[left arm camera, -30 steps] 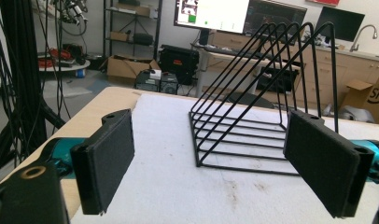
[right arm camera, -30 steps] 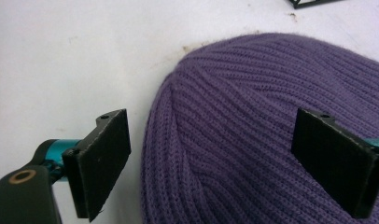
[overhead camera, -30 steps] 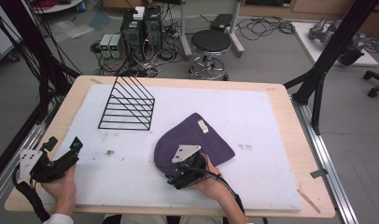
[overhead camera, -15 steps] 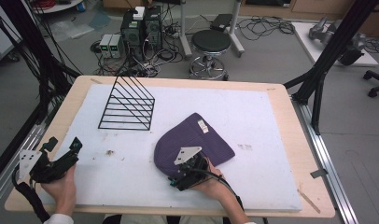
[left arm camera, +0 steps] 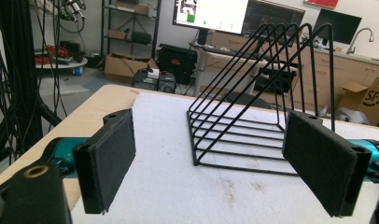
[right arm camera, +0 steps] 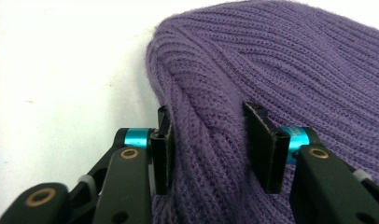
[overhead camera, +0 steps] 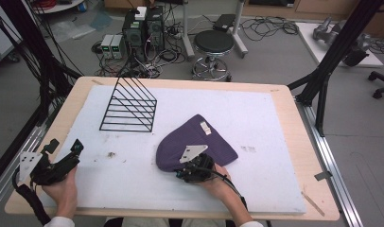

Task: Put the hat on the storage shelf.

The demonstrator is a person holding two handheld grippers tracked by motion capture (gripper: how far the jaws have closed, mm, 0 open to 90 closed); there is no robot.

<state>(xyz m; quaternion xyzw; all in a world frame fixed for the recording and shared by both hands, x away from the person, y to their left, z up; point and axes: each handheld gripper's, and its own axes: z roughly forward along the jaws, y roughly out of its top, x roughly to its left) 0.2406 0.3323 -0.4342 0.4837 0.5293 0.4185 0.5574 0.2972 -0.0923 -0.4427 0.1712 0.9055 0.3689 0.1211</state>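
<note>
The purple knit beanie [overhead camera: 195, 141] lies flat on the white mat [overhead camera: 275, 123] covering the counter [overhead camera: 294, 101], near the person's edge and right of centre. The right claw [right arm camera: 211, 140] sits at its near rim, jaws part-closed around a raised fold of ribbed knit; whether they pinch it firmly is hard to tell. In the high view that claw's grey plate and hand [overhead camera: 218, 177] cover the beanie's near edge. A black wire rack [overhead camera: 129, 106] stands well apart, toward the far left. The left claw [left arm camera: 211, 163] is released, jaws spread wide over bare mat, facing the rack.
</note>
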